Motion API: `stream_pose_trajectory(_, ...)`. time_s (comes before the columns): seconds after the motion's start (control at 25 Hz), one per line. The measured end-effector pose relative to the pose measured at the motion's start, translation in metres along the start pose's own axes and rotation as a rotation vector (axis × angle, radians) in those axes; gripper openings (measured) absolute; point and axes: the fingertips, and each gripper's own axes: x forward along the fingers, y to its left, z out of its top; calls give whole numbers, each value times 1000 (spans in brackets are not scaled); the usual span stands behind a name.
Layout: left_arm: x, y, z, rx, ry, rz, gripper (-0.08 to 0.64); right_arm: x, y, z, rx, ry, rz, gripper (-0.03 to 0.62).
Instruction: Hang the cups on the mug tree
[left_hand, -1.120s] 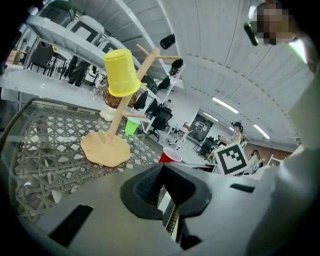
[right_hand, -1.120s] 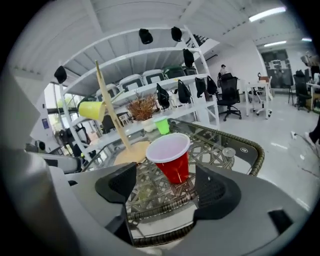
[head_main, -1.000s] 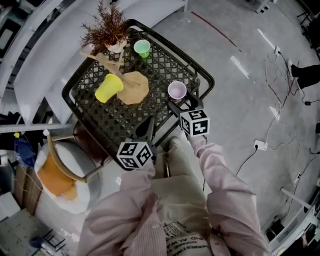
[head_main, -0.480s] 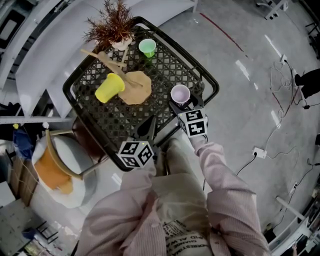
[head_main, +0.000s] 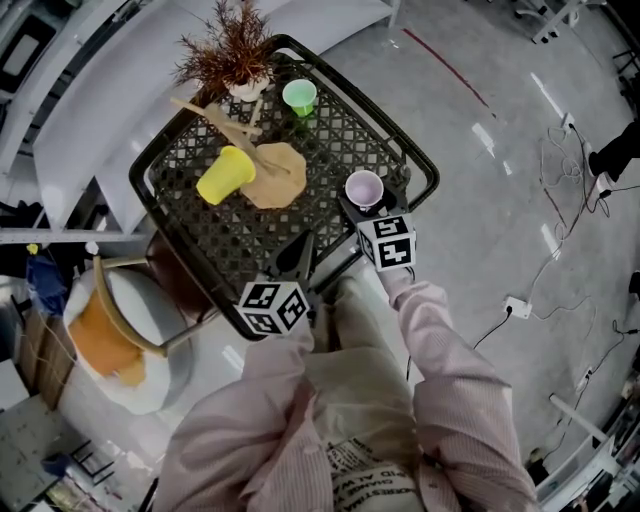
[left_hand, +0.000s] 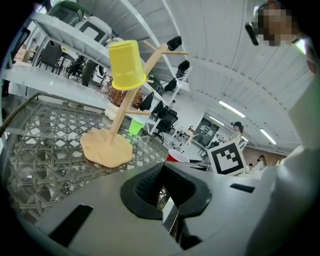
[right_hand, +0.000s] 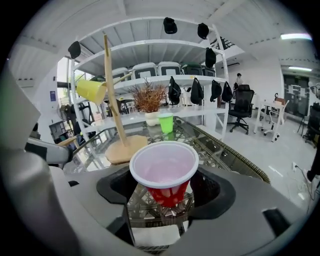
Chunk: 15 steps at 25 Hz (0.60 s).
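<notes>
The wooden mug tree (head_main: 272, 170) stands on the black lattice table (head_main: 180, 215), with a yellow cup (head_main: 226, 175) hung upside down on one branch. A green cup (head_main: 299, 96) stands upright at the far side. My right gripper (head_main: 366, 203) is shut on a red cup (head_main: 364, 187) with a white inside, held upright at the table's near right edge. In the right gripper view the red cup (right_hand: 165, 172) sits between the jaws, the mug tree (right_hand: 116, 105) behind it. My left gripper (head_main: 300, 252) is shut and empty at the near edge.
A dried plant in a white pot (head_main: 235, 55) stands at the table's far corner beside the tree. A chair with an orange cushion (head_main: 110, 340) is left of the table. White shelving (head_main: 80, 110) runs behind it, and cables (head_main: 560, 250) lie on the floor at right.
The head view has shifted slightly. The right gripper with the red cup has edged a little farther over the table. The left gripper has stayed put.
</notes>
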Motion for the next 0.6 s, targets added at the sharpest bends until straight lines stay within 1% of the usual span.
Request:
stream_pose_trajectory(0.12, -7, -5, 5, 1, -1, -9, -2, -10, 1, 6, 14, -5, -3, 305)
stream_pose_trajectory(0.36, -22, -11, 19, 8, 0, -41, -2, -28, 5, 24, 29, -28, -36, 304)
stream_pose_trajectory(0.6, -40, -14, 35, 21, -19, -72, -2, -46, 17, 46, 0, -54, -62, 304)
